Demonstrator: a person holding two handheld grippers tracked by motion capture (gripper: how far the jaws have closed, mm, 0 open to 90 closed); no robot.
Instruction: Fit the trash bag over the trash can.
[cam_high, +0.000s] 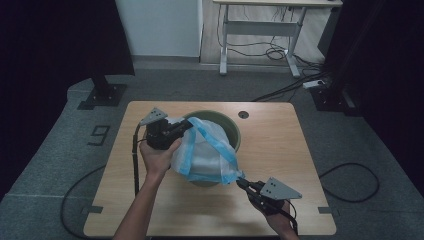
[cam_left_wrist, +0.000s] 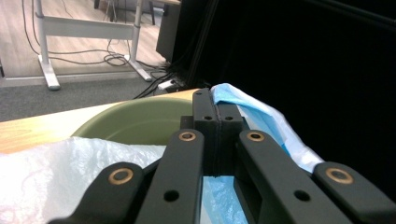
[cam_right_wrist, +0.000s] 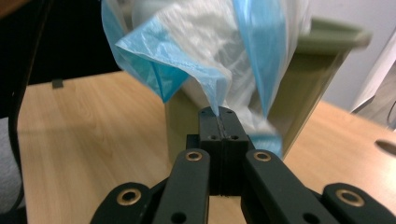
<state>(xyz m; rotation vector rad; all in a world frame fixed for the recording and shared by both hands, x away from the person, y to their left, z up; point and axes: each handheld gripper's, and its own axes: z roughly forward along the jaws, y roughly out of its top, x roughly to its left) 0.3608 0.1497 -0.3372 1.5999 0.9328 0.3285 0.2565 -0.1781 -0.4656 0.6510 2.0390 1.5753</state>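
Green bin (cam_high: 235, 131), blue-edged plastic bag (cam_high: 207, 152) inside, both grippers' jaws clamped on bag rim

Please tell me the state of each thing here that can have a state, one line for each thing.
left tool: shut on the bag's blue rim.
right tool: shut on the bag's blue edge.
plastic bag: stretched between both tools, draped over the bin.
green bin: upright on the table, open top.

Thin translucent plastic bag (cam_high: 207, 152), matt green bin (cam_left_wrist: 135, 122), smooth wood-grain table (cam_high: 280, 150).
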